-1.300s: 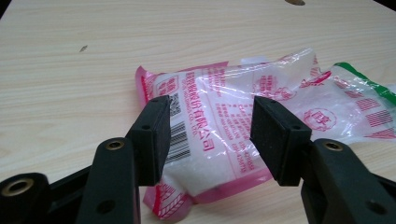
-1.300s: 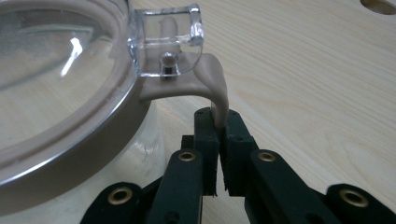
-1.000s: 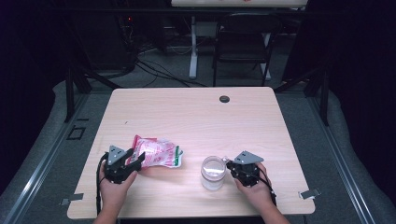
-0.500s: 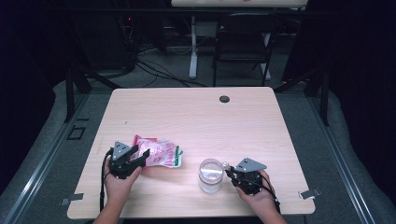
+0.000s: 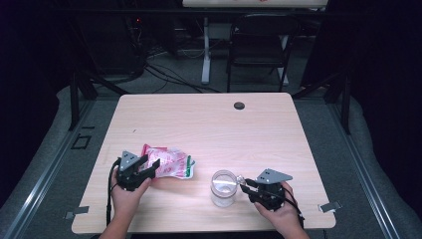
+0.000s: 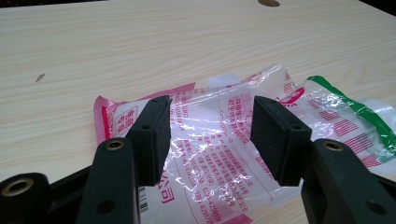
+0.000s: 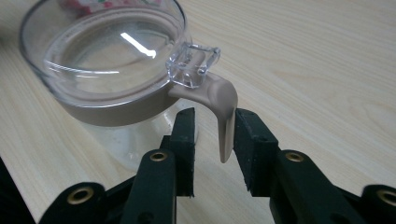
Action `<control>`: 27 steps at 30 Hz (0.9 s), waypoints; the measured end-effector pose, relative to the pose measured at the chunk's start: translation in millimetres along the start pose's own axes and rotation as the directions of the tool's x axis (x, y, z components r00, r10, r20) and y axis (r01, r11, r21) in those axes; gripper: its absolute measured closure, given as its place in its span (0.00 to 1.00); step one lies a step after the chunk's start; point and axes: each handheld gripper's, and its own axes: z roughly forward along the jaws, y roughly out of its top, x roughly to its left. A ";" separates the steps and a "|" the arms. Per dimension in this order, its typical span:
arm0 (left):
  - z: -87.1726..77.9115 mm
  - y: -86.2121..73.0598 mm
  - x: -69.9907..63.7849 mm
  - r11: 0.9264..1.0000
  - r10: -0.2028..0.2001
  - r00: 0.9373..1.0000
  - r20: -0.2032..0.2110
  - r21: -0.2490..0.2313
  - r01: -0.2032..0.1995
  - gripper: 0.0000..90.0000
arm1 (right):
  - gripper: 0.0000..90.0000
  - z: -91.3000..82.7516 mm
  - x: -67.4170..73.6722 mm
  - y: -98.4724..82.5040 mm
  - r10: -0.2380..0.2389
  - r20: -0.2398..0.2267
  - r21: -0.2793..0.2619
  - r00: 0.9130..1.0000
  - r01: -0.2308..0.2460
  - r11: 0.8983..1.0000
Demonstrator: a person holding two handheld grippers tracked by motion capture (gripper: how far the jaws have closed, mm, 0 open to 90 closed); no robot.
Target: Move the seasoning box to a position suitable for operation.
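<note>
Leftmost on the pale wooden table (image 5: 209,124), the left gripper (image 5: 149,167) rests in the person's left hand (image 5: 127,191) with its jaws set moderately wide over one end of a crinkled pink, white and green plastic packet (image 5: 171,163); in the left gripper view the two black pads (image 6: 152,135) stand apart above the printed film of the packet (image 6: 224,149), which lies flat on the table (image 6: 140,51), and I cannot tell whether either pad touches it. Just right of the packet stands a clear glass jar with a tan collar and a hinged clear lid (image 5: 223,186), near the table's front edge. Beside it, the right gripper (image 5: 246,185), held in the right hand (image 5: 276,209), points at the jar; its jaws have just been opening, and in the right gripper view the jar's (image 7: 107,60) tan latch tab (image 7: 224,116) hangs between the parted pads (image 7: 254,140), close against the right one.
</note>
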 end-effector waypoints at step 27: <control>-4.4 5.1 -37.4 0.997 0.075 0.994 0.078 -0.003 -0.075 0.65 | 0.83 -21.7 9.0 16.1 0.063 -0.007 -0.090 0.998 -0.063 0.994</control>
